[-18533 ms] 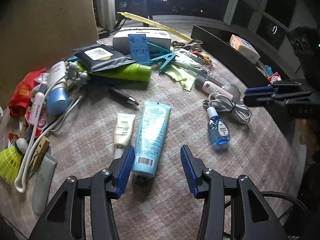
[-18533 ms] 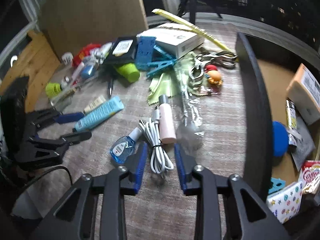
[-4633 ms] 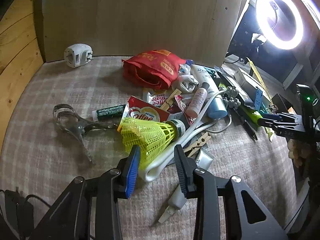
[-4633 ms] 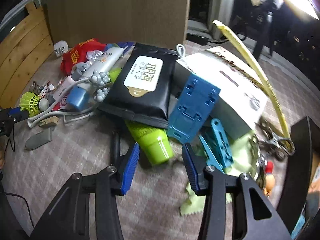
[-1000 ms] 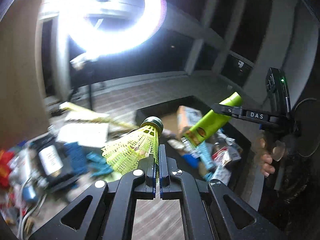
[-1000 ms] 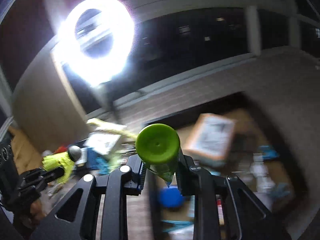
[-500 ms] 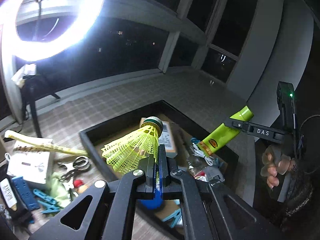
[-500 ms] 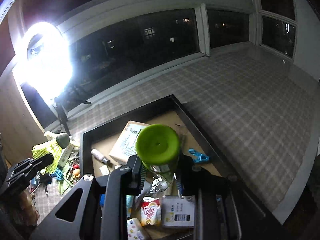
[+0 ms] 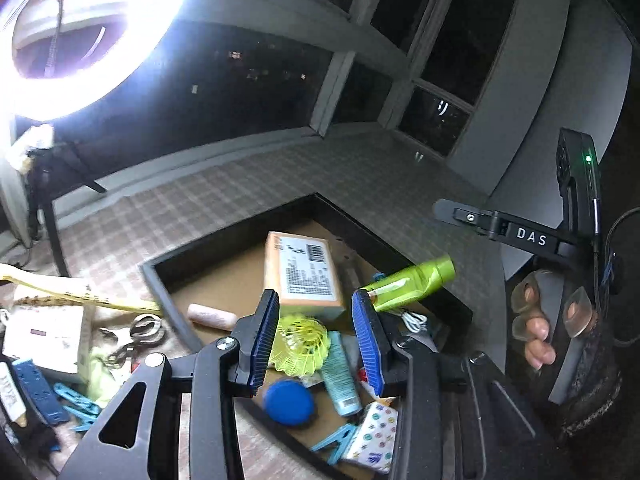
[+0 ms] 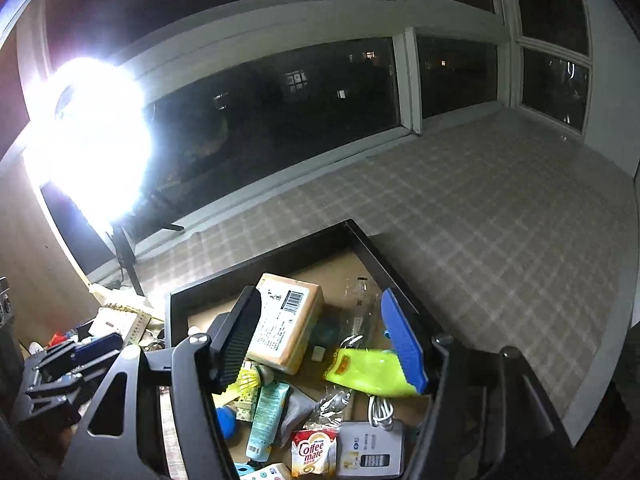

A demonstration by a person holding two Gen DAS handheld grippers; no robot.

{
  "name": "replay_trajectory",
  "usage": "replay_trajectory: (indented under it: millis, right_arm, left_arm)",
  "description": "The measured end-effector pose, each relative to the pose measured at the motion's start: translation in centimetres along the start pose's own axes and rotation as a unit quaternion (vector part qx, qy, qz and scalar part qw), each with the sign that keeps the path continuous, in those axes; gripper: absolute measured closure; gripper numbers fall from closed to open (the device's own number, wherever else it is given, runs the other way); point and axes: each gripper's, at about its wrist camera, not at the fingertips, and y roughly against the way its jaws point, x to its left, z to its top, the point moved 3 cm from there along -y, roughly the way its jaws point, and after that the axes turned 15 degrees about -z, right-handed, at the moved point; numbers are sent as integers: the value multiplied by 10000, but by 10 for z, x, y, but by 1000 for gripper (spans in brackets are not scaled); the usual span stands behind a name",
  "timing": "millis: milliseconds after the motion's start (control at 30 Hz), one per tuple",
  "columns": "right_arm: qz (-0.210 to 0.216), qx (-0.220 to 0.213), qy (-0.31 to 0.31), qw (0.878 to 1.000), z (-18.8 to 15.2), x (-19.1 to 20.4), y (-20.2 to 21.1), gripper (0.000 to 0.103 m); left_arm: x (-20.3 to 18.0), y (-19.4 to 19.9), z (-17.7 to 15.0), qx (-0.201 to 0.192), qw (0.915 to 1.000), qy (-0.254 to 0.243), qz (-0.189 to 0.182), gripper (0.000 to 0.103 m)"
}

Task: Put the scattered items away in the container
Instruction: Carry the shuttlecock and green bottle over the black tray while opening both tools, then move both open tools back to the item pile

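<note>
Both claws hung over the black container (image 9: 160, 276) w/ jaws wide apart, nothing clamped. L gripper (image 9: 316, 344) sat directly above the yellow shuttlecock (image 9: 300, 344), which lay inside by the tan box (image 9: 304, 272). Green tube (image 10: 368, 366) lay crosswise just under the R gripper (image 10: 320, 340), blurred; whether it touched the blue pad, can't tell.

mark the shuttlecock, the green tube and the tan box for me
shuttlecock (image 9: 301, 345), left wrist view, on its yellow skirt.
green tube (image 9: 412, 283), left wrist view, mid-body.
tan box (image 10: 285, 330), right wrist view, on its printed top face.
</note>
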Motion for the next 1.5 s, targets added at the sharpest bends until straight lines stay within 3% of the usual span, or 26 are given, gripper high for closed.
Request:
replay_trajectory:
  millis: [233, 333, 433, 533, 667, 800, 933, 1033, 1267, 1500]
  right_arm:
    - [108, 22, 12, 9999, -12, 6, 8, 40]
    - [412, -122, 76, 9990, -21, 18, 16, 31]
    - [766, -327, 388, 9958, -31, 41, 27, 25]
    - [914, -223, 935, 9912, -45, 74, 33, 25]
    - [839, -64, 1505, 9850, -67, 116, 34, 25]
    - [1058, 429, 1755, 9778, -94, 161, 23, 25]
    - [1530, 907, 2084, 9617, -140, 209, 14, 25]
    - [1594, 964, 2500, 9502, -175, 246, 16, 25]
    - [1958, 905, 2974, 9301, -218, 308, 26, 25]
    - [2275, 1031, 3209, 9136, -227, 361, 24, 25]
  left_arm:
    - [18, 44, -7, -204, 9991, 74, 357, 67]
    - [28, 71, -16, -297, 9978, 146, 574, 66]
    - [40, 109, -30, -400, 9949, 192, 909, 62]
    - [57, 153, -47, -522, 9886, 270, 1387, 60]
    - [86, 223, -85, -671, 9728, 607, 2131, 55]
    - [113, 287, -134, -767, 9502, 1107, 2809, 55]
    - [127, 333, -187, -853, 9314, 1578, 3166, 55]
    - [132, 345, -220, -743, 9239, 1703, 3346, 55]
    - [144, 330, -263, -267, 9281, 1800, 3249, 55]
    - [165, 305, -275, 85, 9369, 1816, 2987, 59]
